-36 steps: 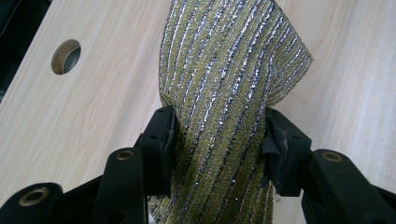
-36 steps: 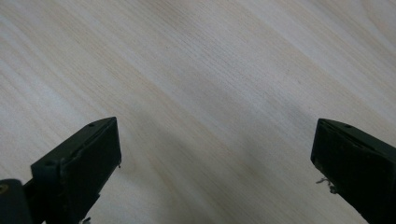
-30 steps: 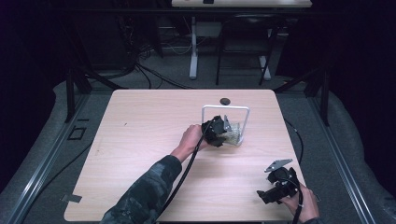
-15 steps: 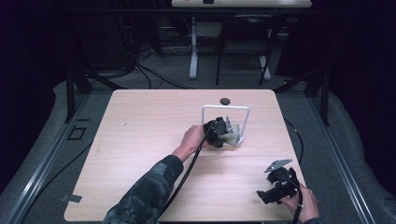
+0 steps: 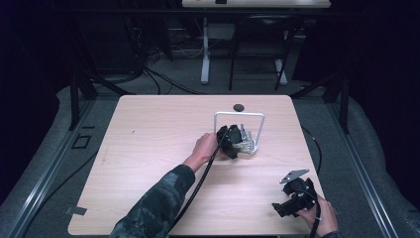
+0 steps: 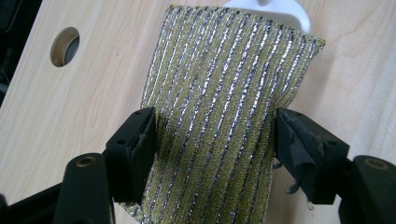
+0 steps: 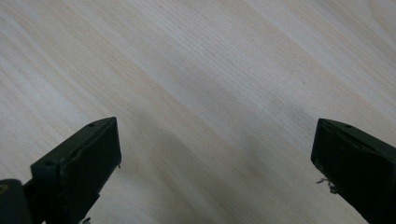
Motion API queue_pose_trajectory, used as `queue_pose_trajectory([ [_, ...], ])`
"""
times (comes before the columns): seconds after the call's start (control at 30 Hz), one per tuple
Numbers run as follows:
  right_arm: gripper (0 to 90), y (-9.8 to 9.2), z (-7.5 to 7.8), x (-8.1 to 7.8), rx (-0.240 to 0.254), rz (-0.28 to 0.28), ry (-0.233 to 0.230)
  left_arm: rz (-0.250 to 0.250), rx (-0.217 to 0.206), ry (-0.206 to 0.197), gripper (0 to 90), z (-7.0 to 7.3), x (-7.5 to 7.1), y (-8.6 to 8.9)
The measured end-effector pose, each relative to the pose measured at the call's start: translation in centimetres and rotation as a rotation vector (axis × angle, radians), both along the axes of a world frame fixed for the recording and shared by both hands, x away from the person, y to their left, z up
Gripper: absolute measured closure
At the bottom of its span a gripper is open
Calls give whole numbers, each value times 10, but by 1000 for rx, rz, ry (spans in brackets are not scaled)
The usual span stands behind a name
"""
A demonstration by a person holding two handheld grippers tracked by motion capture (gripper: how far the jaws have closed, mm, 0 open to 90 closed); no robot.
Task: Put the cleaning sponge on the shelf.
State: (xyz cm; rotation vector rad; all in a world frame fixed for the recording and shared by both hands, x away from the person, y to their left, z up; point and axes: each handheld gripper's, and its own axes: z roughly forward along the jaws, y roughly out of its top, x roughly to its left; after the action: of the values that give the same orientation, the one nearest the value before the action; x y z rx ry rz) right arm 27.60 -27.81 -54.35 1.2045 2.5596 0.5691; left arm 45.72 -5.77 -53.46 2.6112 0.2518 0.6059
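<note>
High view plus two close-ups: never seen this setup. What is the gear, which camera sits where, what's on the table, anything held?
No robot: a person holds a two-jaw gripper in each hand. One fixed camera looks down on the wooden table; each close-up camera rides on a gripper, looking along its black jaws. The left gripper straddles a gold-and-silver striped cloth at a white wire rack; its jaws have just been opening, and the pads sit at the cloth's edges without clearly pressing. The right gripper is open over bare wood.
</note>
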Motion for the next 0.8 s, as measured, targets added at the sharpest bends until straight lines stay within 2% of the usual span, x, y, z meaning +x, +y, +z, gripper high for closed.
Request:
queue_pose_trajectory([
  [0.1, 9, 0, 0, 0, 0, 0, 0, 3, -7, -6, 287, 0, -1, 0],
  [0.13, 9, 0, 0, 0, 0, 0, 0, 6, -4, -8, 247, 1, -1, 0],
  [0.23, 9, 0, 0, 0, 5, -3, 1, 10, -11, -4, 213, 2, -2, 0],
  [0.33, 9, 0, 0, 0, 6, -2, 1, 11, -33, -12, 152, 3, -4, 0],
  [0.43, 9, 0, 0, 0, 5, -2, -1, 2, -53, 10, 135, 9, -8, 0],
  [0.6, 9, 0, 1, 0, 8, -1, -2, -8, -74, 10, 125, 15, -12, 1],
  [0.63, 9, 0, 1, 0, 5, -4, -1, -21, -75, 33, 125, 18, -13, 2],
  [0.8, 9, 0, 1, -1, 10, -5, -6, -27, -109, 37, 108, 29, -23, 6],
])
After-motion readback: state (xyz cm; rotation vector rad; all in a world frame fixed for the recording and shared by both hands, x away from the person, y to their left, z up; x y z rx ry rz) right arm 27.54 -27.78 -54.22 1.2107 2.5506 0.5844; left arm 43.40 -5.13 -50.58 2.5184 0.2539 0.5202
